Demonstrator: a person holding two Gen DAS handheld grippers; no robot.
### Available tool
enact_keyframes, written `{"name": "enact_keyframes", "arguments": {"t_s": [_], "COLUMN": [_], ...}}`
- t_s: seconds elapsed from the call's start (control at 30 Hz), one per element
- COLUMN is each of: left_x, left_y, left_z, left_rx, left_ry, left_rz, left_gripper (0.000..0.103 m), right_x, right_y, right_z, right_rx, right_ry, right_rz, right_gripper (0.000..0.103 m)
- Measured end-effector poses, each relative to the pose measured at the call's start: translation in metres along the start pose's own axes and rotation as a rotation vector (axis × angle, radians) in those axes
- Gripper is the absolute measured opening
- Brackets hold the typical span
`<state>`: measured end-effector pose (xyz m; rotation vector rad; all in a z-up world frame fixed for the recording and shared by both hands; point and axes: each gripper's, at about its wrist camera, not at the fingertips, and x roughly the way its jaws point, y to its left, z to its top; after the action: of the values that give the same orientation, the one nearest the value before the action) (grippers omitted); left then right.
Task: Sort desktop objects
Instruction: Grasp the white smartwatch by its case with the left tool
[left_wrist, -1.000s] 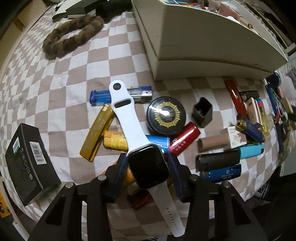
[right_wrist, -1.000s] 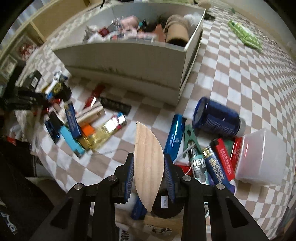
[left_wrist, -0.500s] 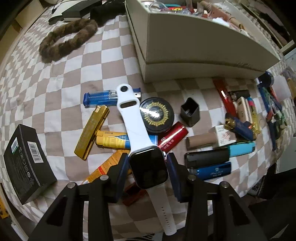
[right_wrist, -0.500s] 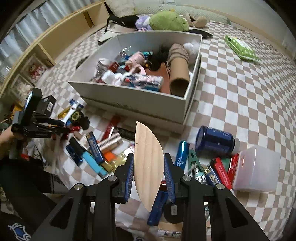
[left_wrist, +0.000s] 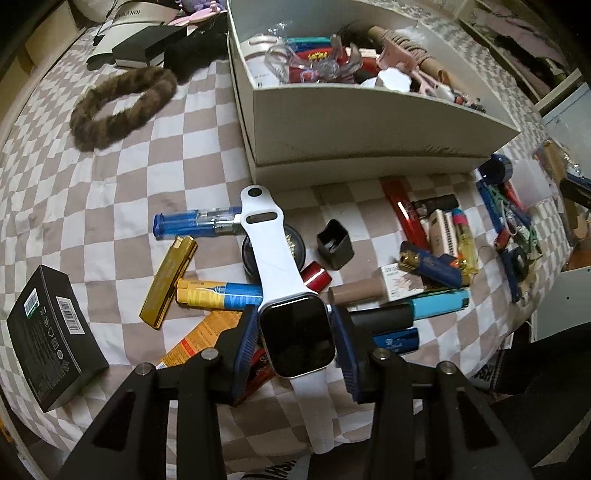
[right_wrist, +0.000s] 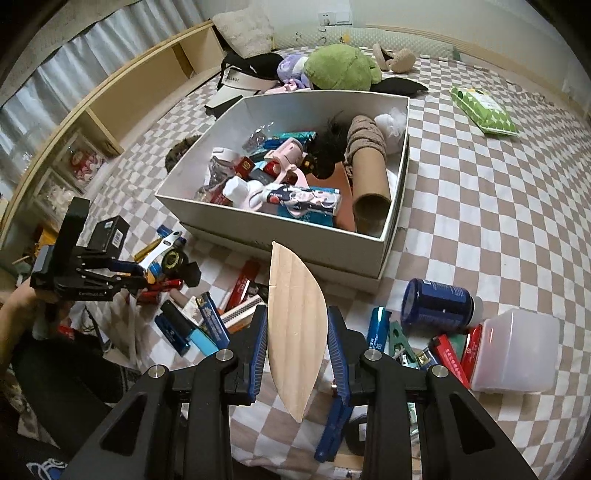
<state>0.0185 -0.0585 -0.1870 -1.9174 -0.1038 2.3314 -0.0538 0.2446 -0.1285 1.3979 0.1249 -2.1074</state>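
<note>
My left gripper (left_wrist: 293, 341) is shut on a white smartwatch (left_wrist: 295, 334), gripping its black-screened case; the strap (left_wrist: 267, 240) sticks out forward over lighters on the checkered cloth. My right gripper (right_wrist: 297, 345) is shut on a flat leaf-shaped wooden piece (right_wrist: 295, 325), held upright and lifted above the clutter. The white sorting box (right_wrist: 207, 205), half full of small items, stands ahead of both; its near wall (left_wrist: 369, 125) faces the left gripper. The right wrist view shows the left gripper (right_wrist: 136, 275) with the watch (right_wrist: 162, 251) at the left.
Lighters, a gold case (left_wrist: 168, 280), a round black tin (left_wrist: 251, 254) and a black cap (left_wrist: 334, 243) lie before the box. A black carton (left_wrist: 51, 339) and fur scrunchie (left_wrist: 118, 107) sit left. A blue jar (right_wrist: 437, 306) and clear tub (right_wrist: 515, 354) lie right.
Both grippers have risen with their loads. The watch has lifted off the lighter pile, and the box interior has come into view from both sides.
</note>
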Motion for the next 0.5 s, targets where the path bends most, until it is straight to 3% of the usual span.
{"name": "enact_keyframes", "arguments": {"t_s": [0.5], "left_x": [-0.036], "left_y": [-0.015], "left_z": [0.002], "left_rx": [0.044], "left_ry": [-0.089], "left_rz": [-0.089], "left_gripper": [0.04], "right_x": [-0.017], "right_y": [0.009], "right_z": [0.023], "right_rx": [0.027], "right_ry": [-0.086], "right_rz": [0.037], "right_gripper": [0.032]}}
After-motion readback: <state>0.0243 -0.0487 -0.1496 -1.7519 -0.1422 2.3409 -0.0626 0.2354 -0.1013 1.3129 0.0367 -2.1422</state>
